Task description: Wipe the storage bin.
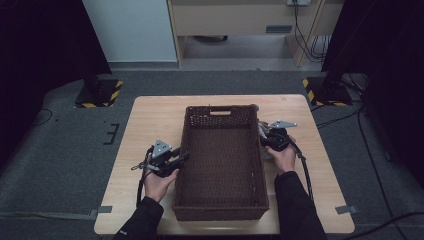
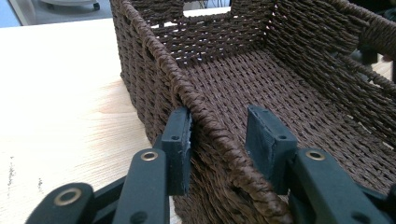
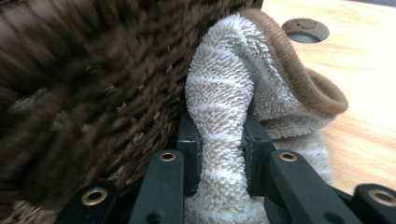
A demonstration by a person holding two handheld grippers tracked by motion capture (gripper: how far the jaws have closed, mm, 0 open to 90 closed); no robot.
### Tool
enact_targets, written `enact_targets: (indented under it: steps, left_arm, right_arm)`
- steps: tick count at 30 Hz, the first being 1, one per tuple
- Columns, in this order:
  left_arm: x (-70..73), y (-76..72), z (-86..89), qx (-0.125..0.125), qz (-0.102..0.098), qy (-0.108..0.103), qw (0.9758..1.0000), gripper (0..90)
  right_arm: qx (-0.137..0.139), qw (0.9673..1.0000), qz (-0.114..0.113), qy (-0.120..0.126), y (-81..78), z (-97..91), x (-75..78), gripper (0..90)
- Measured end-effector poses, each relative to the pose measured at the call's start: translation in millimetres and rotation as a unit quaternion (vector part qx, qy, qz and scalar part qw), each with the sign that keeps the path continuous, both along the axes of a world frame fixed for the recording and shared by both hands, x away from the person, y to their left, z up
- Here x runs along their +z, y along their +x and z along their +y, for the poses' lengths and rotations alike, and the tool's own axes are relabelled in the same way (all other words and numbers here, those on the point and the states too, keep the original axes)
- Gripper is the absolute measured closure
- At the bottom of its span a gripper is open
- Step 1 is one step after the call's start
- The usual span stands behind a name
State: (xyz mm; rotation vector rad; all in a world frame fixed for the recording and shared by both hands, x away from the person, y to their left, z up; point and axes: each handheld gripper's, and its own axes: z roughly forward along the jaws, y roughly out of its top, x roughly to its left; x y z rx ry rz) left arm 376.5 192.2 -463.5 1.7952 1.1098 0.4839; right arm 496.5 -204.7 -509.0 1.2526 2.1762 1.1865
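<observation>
Item: brown wicker basket (image 1: 221, 165), centre of tabletop (image 1: 150, 117), steadied w/ left hand-held gripper (image 2: 219, 140) astride its left rim, jaws apart, not pinching; right hand-held gripper (image 3: 222, 149) clamps beige terry towel (image 3: 233, 88) just outside basket's right wall, prob. for loading.

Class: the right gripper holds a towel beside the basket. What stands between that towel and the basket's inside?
The basket's right wall: the towel, pinched by the right gripper, sits outside against it and must clear the rim.

Lab recording bay. Hazard-striped stand bases (image 1: 97, 93) flank the wooden table (image 1: 150, 120); black curtains, loose cables (image 1: 312, 45) behind it.
</observation>
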Motion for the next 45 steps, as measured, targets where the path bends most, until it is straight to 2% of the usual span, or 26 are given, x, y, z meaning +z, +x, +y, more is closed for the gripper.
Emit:
enact_targets:
  steps: [2,5,8,10,13,16,19,21,25,27,30,32,34,36,39,41,43,45]
  left_arm:
    - [0.0,0.0,-0.1,0.001,0.001,0.000,1.0000,59.9]
    - [0.0,0.1,-0.1,0.002,0.002,-0.002,1.0000,59.7]
    - [0.1,0.1,-0.2,0.002,0.002,-0.001,1.0000,59.7]
    - [0.0,0.2,-0.2,0.003,0.003,-0.002,1.0000,59.7]
    - [-0.1,0.2,-0.1,0.003,0.003,-0.004,1.0000,59.7]
    - [-0.1,0.3,-0.1,0.003,0.003,-0.004,1.0000,59.7]
    - [-0.1,0.2,-0.2,0.003,0.003,-0.004,1.0000,59.7]
    - [-0.2,0.2,-0.2,0.004,0.004,-0.005,1.0000,59.6]
    - [-0.2,0.0,-0.4,0.006,0.005,-0.006,1.0000,59.0]
    - [-0.4,0.2,-0.1,0.009,0.008,-0.008,0.9999,57.9]
    - [-1.5,0.3,0.7,0.010,0.012,-0.018,0.9997,56.0]
    - [-1.7,0.3,0.9,0.011,0.013,-0.020,0.9997,55.3]
    - [-1.6,0.1,0.8,0.012,0.012,-0.019,0.9997,54.9]
    - [-1.4,-0.1,0.4,0.011,0.009,-0.016,0.9998,54.3]
    - [-1.1,-0.6,0.2,0.006,0.006,-0.010,0.9999,52.7]
    - [-0.9,-1.1,-0.5,0.004,0.005,-0.007,1.0000,52.5]
    - [-0.7,-1.5,-0.9,0.002,0.002,-0.003,1.0000,53.0]
    - [-0.6,-1.8,-1.4,0.001,0.001,-0.001,1.0000,53.9]
  right_arm:
    - [0.002,0.9999,-0.004,0.010,-2.5,-2.2,10.1,74.4]
    - [0.011,0.9987,-0.029,0.040,-9.9,-10.5,30.2,74.4]
    - [0.018,0.9968,-0.053,0.057,-18.9,-18.0,47.9,74.5]
    - [0.023,0.9967,-0.056,0.053,-23.6,-18.5,52.0,74.5]
    - [0.029,0.9980,-0.042,0.036,-26.1,-14.3,44.1,74.5]
    - [0.031,0.9990,-0.023,0.022,-25.6,-9.8,28.5,74.5]
    - [0.028,0.9996,0.006,-0.010,-21.9,-5.2,6.1,74.5]
    - [0.024,0.9997,0.011,0.003,-21.3,-3.6,-2.7,74.5]
    - [0.021,0.9997,0.010,0.006,-23.7,-3.8,5.9,74.4]
    - [0.026,0.9996,-0.001,0.015,-26.9,-8.1,16.2,74.4]
    - [0.031,0.9981,-0.027,0.046,-34.6,-15.7,36.6,74.5]
    - [0.039,0.9969,-0.042,0.054,-40.6,-20.2,48.4,74.5]
    - [0.044,0.9965,-0.046,0.054,-44.9,-21.5,51.6,74.5]
    - [0.048,0.9968,-0.041,0.050,-48.6,-20.3,48.1,74.5]
    - [0.052,0.9977,-0.027,0.034,-49.6,-17.0,33.4,74.6]
    - [0.049,0.9985,-0.005,0.024,-47.8,-14.2,20.7,74.6]
    - [0.052,0.9985,0.018,-0.001,-45.5,-10.0,7.7,74.5]
    - [0.055,0.9983,0.020,-0.006,-44.9,-6.9,3.7,74.5]
